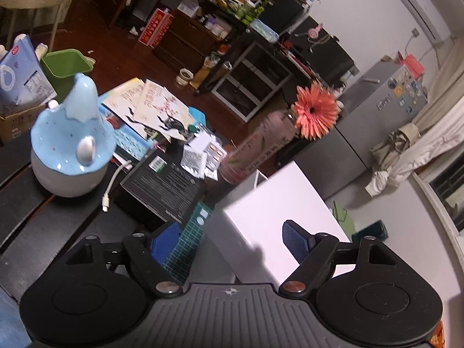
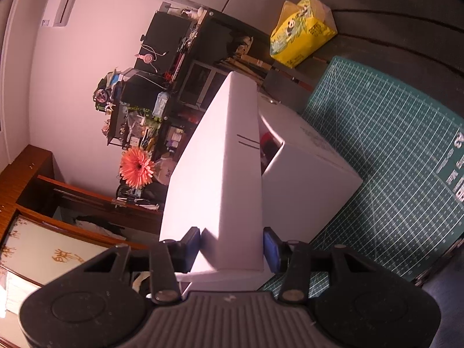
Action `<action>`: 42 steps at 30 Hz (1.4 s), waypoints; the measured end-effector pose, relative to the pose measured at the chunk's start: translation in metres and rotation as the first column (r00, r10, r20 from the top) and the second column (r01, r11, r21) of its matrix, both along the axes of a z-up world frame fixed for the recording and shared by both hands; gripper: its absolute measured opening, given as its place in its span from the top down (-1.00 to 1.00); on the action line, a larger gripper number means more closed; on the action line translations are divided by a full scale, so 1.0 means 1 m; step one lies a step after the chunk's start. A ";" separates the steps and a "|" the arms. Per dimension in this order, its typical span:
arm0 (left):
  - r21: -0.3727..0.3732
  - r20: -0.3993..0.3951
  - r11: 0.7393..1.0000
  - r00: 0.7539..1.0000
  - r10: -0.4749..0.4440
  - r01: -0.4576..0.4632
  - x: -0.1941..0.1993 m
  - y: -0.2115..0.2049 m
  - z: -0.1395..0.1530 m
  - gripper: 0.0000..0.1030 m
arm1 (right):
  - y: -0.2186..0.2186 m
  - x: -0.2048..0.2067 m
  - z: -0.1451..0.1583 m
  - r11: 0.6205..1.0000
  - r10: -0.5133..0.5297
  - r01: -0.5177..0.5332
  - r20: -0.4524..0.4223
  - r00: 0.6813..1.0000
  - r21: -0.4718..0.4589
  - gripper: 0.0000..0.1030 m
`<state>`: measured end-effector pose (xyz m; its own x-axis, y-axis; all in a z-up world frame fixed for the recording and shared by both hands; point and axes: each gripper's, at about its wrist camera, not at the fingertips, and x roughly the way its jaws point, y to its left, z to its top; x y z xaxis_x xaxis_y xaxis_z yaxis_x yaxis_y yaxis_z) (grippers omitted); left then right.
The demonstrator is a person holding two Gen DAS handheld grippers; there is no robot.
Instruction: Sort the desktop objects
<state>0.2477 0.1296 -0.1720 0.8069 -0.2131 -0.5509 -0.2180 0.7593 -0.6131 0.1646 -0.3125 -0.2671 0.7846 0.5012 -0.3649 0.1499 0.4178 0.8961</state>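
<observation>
White box: was found lying on the green cutting mat, its lid raised on edge above the open body; something red and black was glimpsed inside, not identifiable.

Right gripper: was closed on the near edge of the lid, one blue pad pressed against each face of the panel.

Left gripper: was held wide open, nothing between its blue pads; it was positioned over the near side of the same white box, not touching it as far as could be told.

Desk, far side, as recorded from the left wrist view: a blue and white ceramic pot toward the left edge; a white cable just beside it; a black carton next to the cable; foil tablet strips behind the carton; a patterned tube with an orange flower beyond the box; papers spread behind the pot.

Far edge, from the right wrist view: a yellow tissue pack was noted beyond the mat, well apart from the box.
</observation>
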 end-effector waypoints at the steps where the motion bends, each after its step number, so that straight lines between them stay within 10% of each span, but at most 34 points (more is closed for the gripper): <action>1: -0.003 0.005 1.000 1.000 0.010 -0.010 0.000 0.003 0.001 -0.58 | -0.001 0.000 0.001 1.000 -0.005 0.005 0.002 1.000 -0.004 0.10; 14: -0.111 0.059 0.994 0.998 0.008 -0.001 0.018 0.019 -0.004 -0.59 | -0.005 -0.003 0.006 0.998 -0.048 0.049 0.014 0.999 -0.038 0.10; 42: -0.098 0.041 0.991 0.995 -0.092 0.095 0.025 -0.004 -0.014 -0.56 | -0.002 -0.013 0.016 0.991 -0.100 0.106 0.072 0.992 -0.083 -0.16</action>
<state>0.2732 0.1256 -0.1862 0.7998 -0.3409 -0.4941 -0.1253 0.7101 -0.6928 0.1521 -0.3150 -0.2508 0.8545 0.3857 -0.3479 0.1365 0.4794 0.8669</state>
